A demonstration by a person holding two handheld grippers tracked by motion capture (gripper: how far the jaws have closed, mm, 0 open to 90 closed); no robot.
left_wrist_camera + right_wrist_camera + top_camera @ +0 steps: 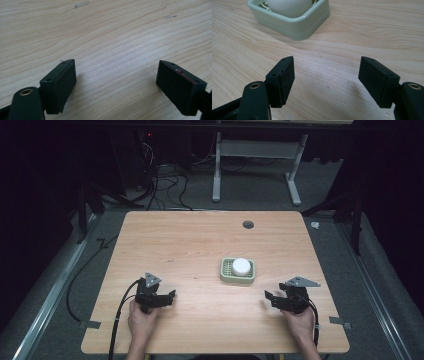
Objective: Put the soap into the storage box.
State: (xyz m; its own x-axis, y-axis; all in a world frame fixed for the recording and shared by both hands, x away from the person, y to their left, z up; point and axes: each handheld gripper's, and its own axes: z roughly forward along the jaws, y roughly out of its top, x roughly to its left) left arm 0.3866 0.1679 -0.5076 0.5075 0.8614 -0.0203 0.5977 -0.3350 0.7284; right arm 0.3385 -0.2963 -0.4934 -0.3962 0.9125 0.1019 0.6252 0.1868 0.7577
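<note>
Two grippers resting on wooden table [200, 240]: left gripper [170, 296] and right gripper [268, 297], jaws spread, gripping nothing; white round object [241, 266] sitting in green tray [226, 275], mid-table.

Pale wood table [200, 245], light tan with wavy brown grain. At centre right of the frame, a mint-green square dish [237, 278] carries a white round object [241, 266]. Both grippers are black, left gripper [167, 298] and right gripper [270, 300], each topped by a grey plate. Floor dark grey.
</note>
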